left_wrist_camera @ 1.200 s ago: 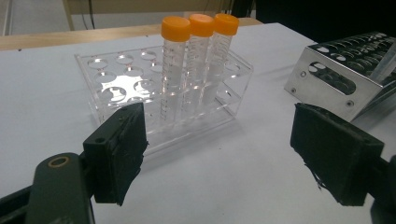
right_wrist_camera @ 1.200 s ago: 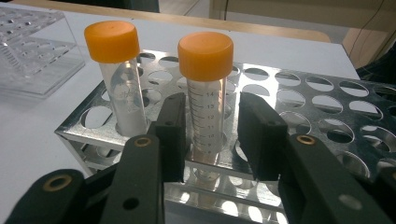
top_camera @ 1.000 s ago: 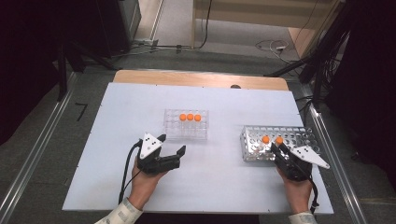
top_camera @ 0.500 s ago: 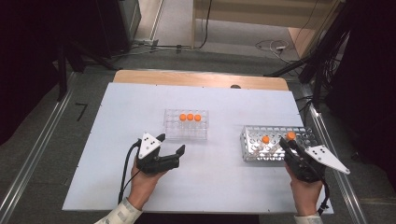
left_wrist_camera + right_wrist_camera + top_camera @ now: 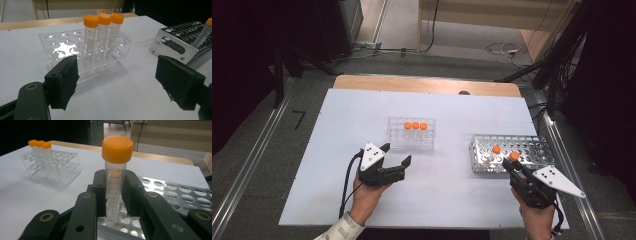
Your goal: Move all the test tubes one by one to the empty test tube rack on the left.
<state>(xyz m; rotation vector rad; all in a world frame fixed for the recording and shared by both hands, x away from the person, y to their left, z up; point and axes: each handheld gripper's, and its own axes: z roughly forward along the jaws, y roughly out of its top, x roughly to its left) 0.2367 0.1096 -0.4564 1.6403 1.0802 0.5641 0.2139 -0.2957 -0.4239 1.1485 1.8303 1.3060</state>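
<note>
While the right gripper [image 5: 115,195] clamps a capped tube [image 5: 115,175] upright just above the metal rack [image 5: 532,149], its base is near the holes. Left of that rack, open table [image 5: 452,175] leads to the clear rack [image 5: 411,141]; the left gripper [image 5: 396,155] waits there, jaws apart and empty.

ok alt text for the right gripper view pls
The right gripper is shut on an orange-capped graduated tube, held upright just above a perforated metal rack. Far left, a clear plastic rack on the white table holds three more capped tubes.
</note>
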